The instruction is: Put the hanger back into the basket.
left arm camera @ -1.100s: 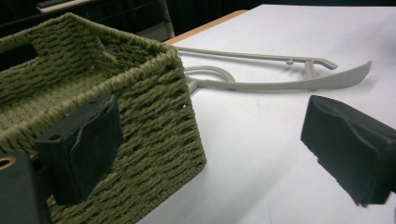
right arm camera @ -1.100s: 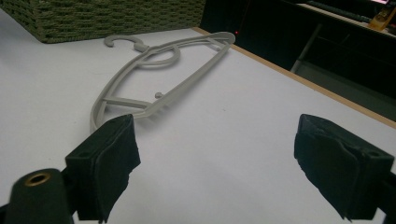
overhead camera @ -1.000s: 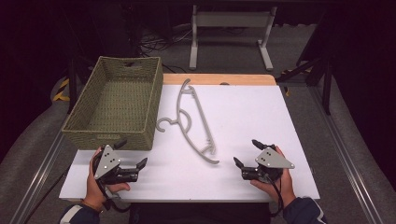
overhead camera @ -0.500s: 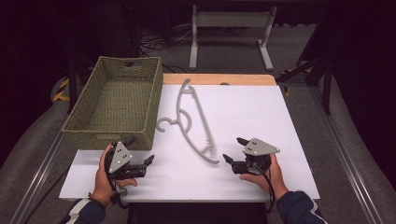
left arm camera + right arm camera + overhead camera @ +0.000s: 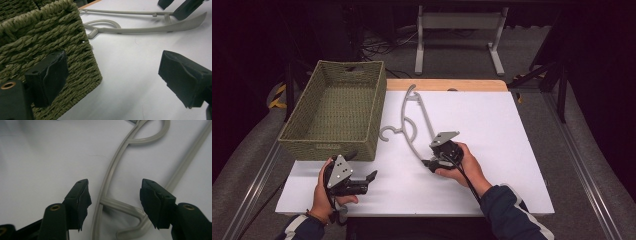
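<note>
A grey plastic clothes hanger lies flat on the white table top, just right of a woven green basket. My right gripper is at the hanger's near end. In the right gripper view the gripper is open, its jaws on either side of the hanger's arm without touching it. My left gripper is open near the basket's front right corner. In the left gripper view the gripper holds nothing, with the basket wall at its left jaw and the hanger farther off.
A wooden strip runs along the table's far edge. A metal stand is on the floor behind the table. Bare white surface extends to the right of the hanger and along the near edge.
My right gripper has moved left and forward from the near right of the table to the hanger's near end. My left gripper has shifted a little right, near the basket corner.
</note>
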`<state>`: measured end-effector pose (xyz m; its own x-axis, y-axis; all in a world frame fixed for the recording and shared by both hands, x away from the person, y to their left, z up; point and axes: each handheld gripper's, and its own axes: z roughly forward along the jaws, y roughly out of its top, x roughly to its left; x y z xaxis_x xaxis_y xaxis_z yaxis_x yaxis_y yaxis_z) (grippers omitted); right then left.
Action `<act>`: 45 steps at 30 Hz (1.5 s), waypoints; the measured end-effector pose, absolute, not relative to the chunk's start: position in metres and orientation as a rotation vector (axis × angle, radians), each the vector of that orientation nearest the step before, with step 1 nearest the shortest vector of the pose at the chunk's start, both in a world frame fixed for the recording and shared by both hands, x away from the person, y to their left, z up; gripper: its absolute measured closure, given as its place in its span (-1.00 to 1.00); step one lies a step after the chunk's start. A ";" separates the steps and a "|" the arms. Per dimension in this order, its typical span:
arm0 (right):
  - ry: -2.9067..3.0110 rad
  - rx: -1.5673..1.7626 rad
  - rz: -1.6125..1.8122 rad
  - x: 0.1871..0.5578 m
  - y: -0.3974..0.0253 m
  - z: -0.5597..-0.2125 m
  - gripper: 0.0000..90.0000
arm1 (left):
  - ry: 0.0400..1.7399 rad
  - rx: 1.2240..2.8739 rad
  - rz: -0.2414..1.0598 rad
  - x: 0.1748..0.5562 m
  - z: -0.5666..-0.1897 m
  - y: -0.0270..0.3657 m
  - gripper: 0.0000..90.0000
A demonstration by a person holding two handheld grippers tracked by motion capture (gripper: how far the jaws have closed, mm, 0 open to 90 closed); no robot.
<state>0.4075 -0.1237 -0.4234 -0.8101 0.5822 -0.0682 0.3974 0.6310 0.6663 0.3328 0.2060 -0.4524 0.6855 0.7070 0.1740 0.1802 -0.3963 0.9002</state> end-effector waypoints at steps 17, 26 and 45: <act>2.738 0.880 0.762 0.443 -0.095 -0.437 0.67 | 0.699 1.934 0.643 0.333 -0.454 0.204 -0.77; 2.747 0.999 0.804 0.451 -0.100 -0.437 0.79 | 0.693 1.936 0.618 0.332 -0.454 0.202 -0.75; 2.470 1.089 1.604 0.436 -0.146 -0.420 0.86 | 0.639 1.831 0.480 0.346 -0.430 0.163 -0.53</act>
